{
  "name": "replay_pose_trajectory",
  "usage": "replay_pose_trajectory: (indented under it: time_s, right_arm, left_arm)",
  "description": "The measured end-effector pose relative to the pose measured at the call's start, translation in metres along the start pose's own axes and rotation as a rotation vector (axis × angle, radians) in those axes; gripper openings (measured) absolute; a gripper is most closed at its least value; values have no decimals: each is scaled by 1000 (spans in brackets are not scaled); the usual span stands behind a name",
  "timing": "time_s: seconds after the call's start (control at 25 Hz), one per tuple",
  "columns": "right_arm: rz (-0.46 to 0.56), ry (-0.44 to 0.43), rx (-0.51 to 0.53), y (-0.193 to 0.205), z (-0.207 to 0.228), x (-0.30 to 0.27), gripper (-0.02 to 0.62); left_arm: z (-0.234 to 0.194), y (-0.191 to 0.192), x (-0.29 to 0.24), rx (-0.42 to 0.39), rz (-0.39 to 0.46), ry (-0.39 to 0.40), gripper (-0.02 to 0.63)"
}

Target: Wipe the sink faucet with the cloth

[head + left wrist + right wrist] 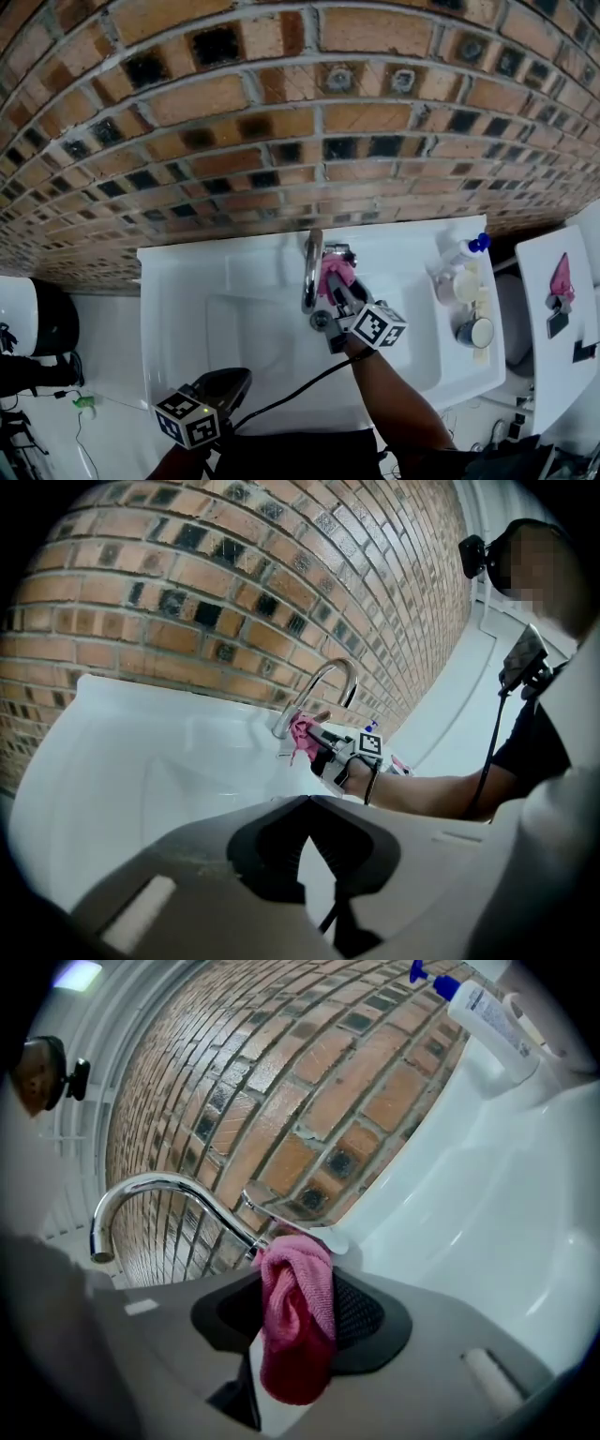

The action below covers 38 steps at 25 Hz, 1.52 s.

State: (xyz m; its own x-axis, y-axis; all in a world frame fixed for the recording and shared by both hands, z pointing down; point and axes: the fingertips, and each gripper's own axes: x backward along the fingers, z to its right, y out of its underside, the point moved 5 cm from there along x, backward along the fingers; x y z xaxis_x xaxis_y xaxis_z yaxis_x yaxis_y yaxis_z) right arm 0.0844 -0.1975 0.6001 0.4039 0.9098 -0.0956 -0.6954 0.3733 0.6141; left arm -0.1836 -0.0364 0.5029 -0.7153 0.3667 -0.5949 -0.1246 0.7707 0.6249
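While the right claw (298,1340) is clamped on the bunched pink terry cloth (300,1288), the wiping step is judged to be in hand. The cloth fills the gap between the jaws and bulges out ahead of their tips. Directly ahead of this claw stands the base of the chrome gooseneck faucet (308,272). The cloth appears to touch it just below the thin lever (277,1215). From there the spout arches up and away to the left of the claw, with its outlet hanging over the white ceramic sink (187,309).

The left claw (305,803) is held well apart from the faucet, at the near rim of the sink. Its jaws are together with nothing between them. It plays no part in the contact.

Progress is judged partial: only the base region is under the cloth, and the arch and outlet are uncovered. The next move calls for sliding the cloth along the spout toward the outlet. Keep the clamp firm so the cloth does not slip free, and keep the cloth, not the jaw tips, against the chrome.
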Motion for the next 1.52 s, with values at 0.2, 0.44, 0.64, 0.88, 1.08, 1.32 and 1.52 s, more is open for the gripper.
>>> replay_pose_trajectory:
  time_s: [0.2, 0.44, 0.64, 0.88, 1.08, 1.32, 1.52]
  right_arm:
    - [-50, 41, 8, 10, 14, 1, 184]
    - [-96, 72, -53, 14, 19, 5, 183]
    - [-143, 91, -90, 20, 7, -2, 183]
    - [-197, 89, -42, 19, -5, -25, 181]
    - [-220, 33, -36, 10, -19, -22, 181]
    - [-146, -107, -112, -19, -56, -13, 181]
    - [-72, -230, -219, -45, -76, -8, 181]
  left_arm:
    - [4, 0, -6, 9, -5, 3, 6]
    - [-1, -8, -8, 23, 7, -13, 6]
    - [4, -11, -11, 37, 28, -21, 6]
    - [16, -5, -15, 52, 41, -28, 6]
    - [25, 3, -11, 69, 62, -46, 6]
    - [43, 2, -10, 59, 86, -44, 6]
    - [59, 3, -11, 40, 99, -40, 6]
